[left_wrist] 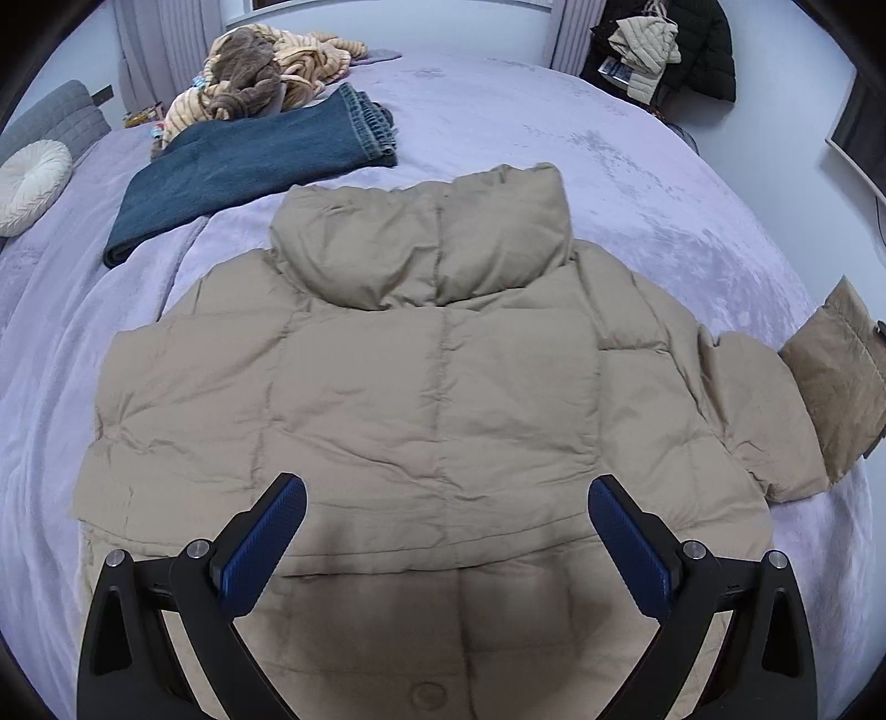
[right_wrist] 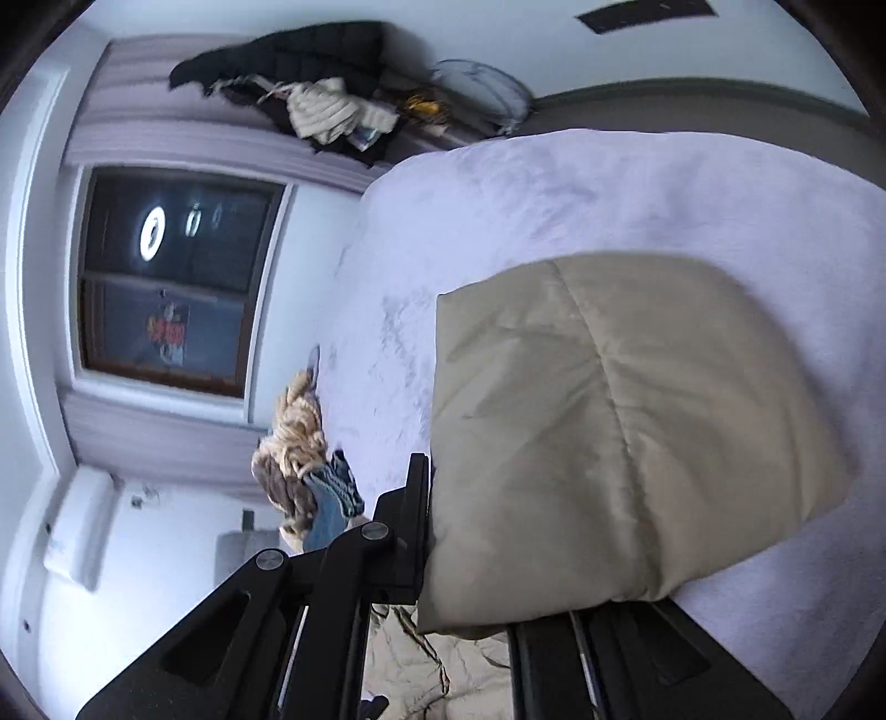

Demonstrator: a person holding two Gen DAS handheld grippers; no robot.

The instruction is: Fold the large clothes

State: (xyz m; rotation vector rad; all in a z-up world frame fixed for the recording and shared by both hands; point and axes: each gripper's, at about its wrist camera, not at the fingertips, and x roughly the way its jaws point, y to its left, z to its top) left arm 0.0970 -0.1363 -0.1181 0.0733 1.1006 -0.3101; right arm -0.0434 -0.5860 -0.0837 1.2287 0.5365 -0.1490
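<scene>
A beige puffer jacket [left_wrist: 421,387] lies spread flat on the lavender bed [left_wrist: 637,155], its collar at the far end. My left gripper [left_wrist: 446,531] hovers over the jacket's lower part, open, its blue pads [left_wrist: 266,548] wide apart with nothing between them. One sleeve end [left_wrist: 841,382] is raised off the bed at the right edge. In the right wrist view that beige sleeve [right_wrist: 609,432] fills the space ahead, and my right gripper [right_wrist: 476,531] is shut on its near end. One black finger [right_wrist: 415,520] shows beside the fabric; the other is hidden under it.
Folded blue jeans [left_wrist: 249,160] lie at the far left of the bed, with a striped and brown bundle [left_wrist: 260,72] behind them. A round white cushion [left_wrist: 33,183] sits at the left edge. Dark and pale clothes [left_wrist: 664,50] are heaped at the back right. A dark window [right_wrist: 177,277] faces the bed.
</scene>
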